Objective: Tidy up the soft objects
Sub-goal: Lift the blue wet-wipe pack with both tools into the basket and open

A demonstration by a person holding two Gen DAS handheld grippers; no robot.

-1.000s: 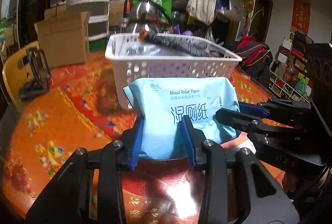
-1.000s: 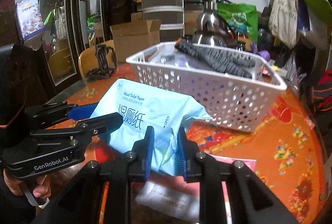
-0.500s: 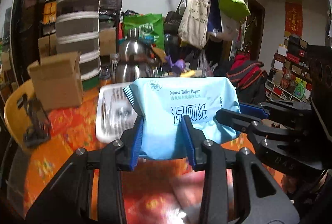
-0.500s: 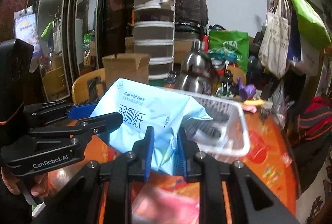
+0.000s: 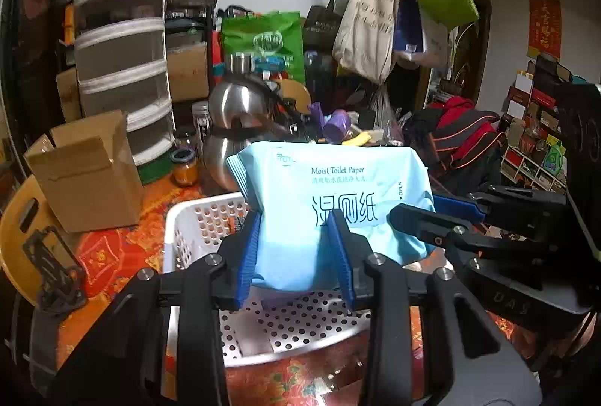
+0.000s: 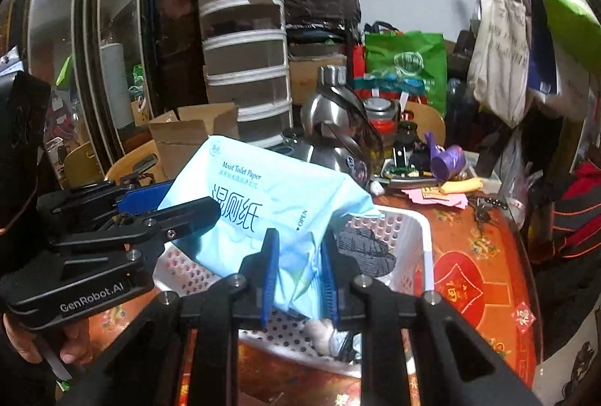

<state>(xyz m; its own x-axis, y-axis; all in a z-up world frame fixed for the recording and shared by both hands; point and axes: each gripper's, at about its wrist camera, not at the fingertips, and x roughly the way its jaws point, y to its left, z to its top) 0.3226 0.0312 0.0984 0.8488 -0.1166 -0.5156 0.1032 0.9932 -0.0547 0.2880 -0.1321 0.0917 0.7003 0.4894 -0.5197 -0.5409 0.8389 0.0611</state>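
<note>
Held above the white basket [image 5: 195, 218]: soft, crumpling wipes pack [image 5: 330, 203], pinched by left gripper [image 5: 296, 255] and right gripper [image 6: 296, 274]; probably best gripped at edges.

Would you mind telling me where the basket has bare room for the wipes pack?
The basket's near-left perforated floor, by its left wall, looks bare. Its right end is crowded: a dark gray cloth lies there. Both grippers, left and right, hold the wipes pack above it.
</note>
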